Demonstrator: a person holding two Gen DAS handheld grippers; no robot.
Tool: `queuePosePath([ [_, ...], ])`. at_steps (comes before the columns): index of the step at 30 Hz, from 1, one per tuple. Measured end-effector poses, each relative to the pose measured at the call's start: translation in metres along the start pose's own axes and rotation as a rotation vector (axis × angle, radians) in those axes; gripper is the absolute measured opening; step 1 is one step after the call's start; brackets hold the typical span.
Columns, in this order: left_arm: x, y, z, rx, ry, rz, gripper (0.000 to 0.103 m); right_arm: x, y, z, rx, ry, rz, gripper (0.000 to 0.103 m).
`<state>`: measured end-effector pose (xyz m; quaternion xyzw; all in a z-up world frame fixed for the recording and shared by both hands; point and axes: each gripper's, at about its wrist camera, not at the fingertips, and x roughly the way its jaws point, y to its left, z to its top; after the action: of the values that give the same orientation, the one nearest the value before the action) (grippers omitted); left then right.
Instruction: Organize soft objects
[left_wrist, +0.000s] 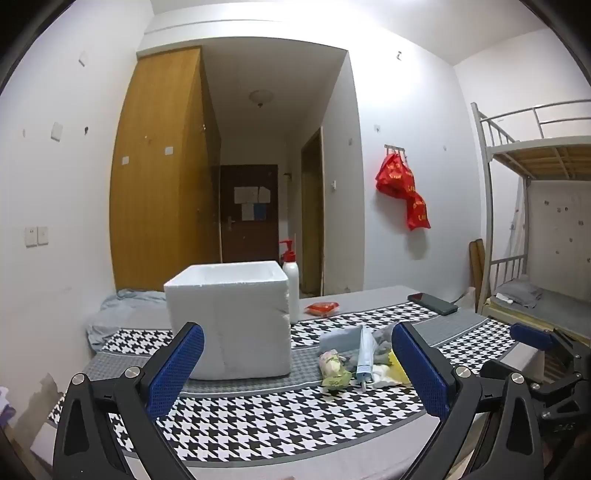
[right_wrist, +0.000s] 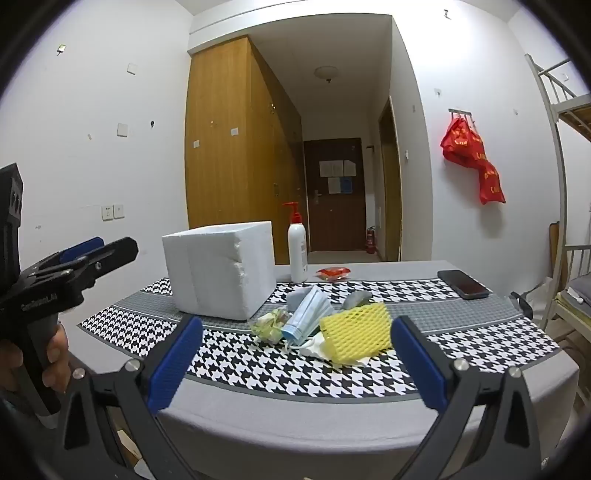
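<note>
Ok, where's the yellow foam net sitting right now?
In the right wrist view, the yellow foam net lies at the right end of the small pile on the houndstooth cloth, beside the blue face mask, right of the white foam box.

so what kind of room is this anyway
Most likely a dormitory room: a metal bunk bed stands at the right, tall wooden wardrobes line the hallway to the entrance door, and red bags hang from wall hooks.

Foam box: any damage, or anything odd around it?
Yes. The foam box has a chipped, ragged right front edge, visible in both views. Beside it the soft items lie in a loose heap, topped by the yellow mesh.
</note>
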<state>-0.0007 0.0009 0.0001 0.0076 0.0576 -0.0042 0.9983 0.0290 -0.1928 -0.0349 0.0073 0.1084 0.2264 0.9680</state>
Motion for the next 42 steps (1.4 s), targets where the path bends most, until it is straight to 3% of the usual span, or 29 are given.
queuePosePath([
  [4,0.006,0.010,-0.001,-0.058,0.043,-0.002,0.102,0.000,0.000,0.000,-0.009,-0.005,0.003,0.103],
  [22,0.001,0.003,0.001,-0.022,0.013,0.038,0.102,-0.006,-0.002,0.005,-0.005,-0.013,-0.014,0.103],
  [42,0.002,0.003,0.001,-0.013,0.021,0.034,0.102,-0.007,-0.004,0.007,-0.001,-0.020,-0.020,0.103],
])
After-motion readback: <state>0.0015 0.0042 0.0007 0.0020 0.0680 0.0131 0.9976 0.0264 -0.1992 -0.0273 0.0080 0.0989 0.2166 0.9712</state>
